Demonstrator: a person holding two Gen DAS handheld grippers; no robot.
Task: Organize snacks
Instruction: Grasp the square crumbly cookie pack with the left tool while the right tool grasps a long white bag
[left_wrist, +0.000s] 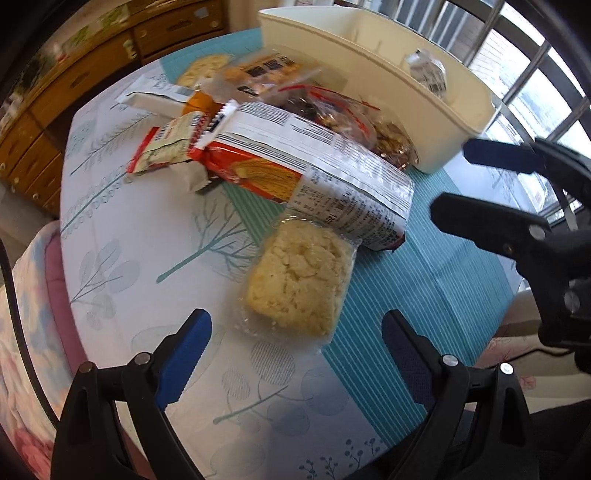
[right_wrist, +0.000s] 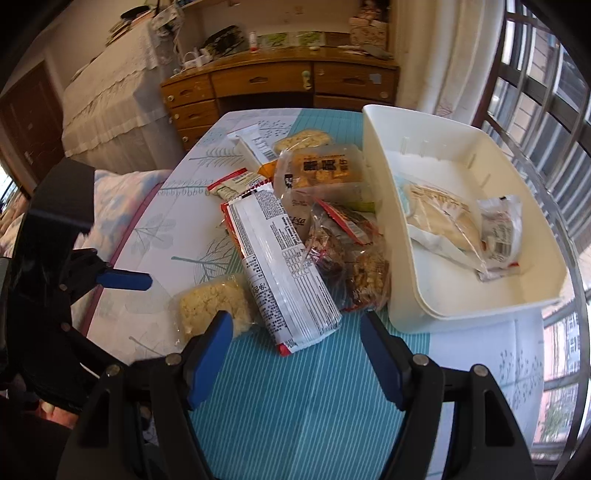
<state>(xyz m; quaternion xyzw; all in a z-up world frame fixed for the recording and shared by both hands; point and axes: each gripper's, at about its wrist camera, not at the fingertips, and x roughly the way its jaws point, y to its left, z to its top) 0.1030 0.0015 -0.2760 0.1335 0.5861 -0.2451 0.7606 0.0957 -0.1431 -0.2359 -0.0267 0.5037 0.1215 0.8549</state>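
A pile of snacks lies on the table beside a white bin (left_wrist: 436, 122) (right_wrist: 461, 306). Nearest me is a crumbly yellow cake in clear wrap (left_wrist: 299, 280) (right_wrist: 214, 302), partly under a long white-and-red biscuit pack (left_wrist: 314, 162) (right_wrist: 280, 258). My left gripper (left_wrist: 295, 317) stands open just above the cake's near end. My right gripper (right_wrist: 295, 319) (left_wrist: 454, 181) is open too, with nothing in it, over the teal cloth by the biscuit pack's near end. Clear nut bags (right_wrist: 351, 258) lie against the bin. In the bin lie a pale pastry packet (right_wrist: 443, 218) and a small wrapper (right_wrist: 498, 229).
Farther back lie an orange snack tub (right_wrist: 325, 170), a small red-and-white packet (left_wrist: 166, 147) and a white bar (right_wrist: 255, 144). A floral quilt (right_wrist: 122, 195) borders the table's left edge. A wooden dresser (right_wrist: 277, 85) stands behind it, and barred windows (right_wrist: 535, 110) run along the right.
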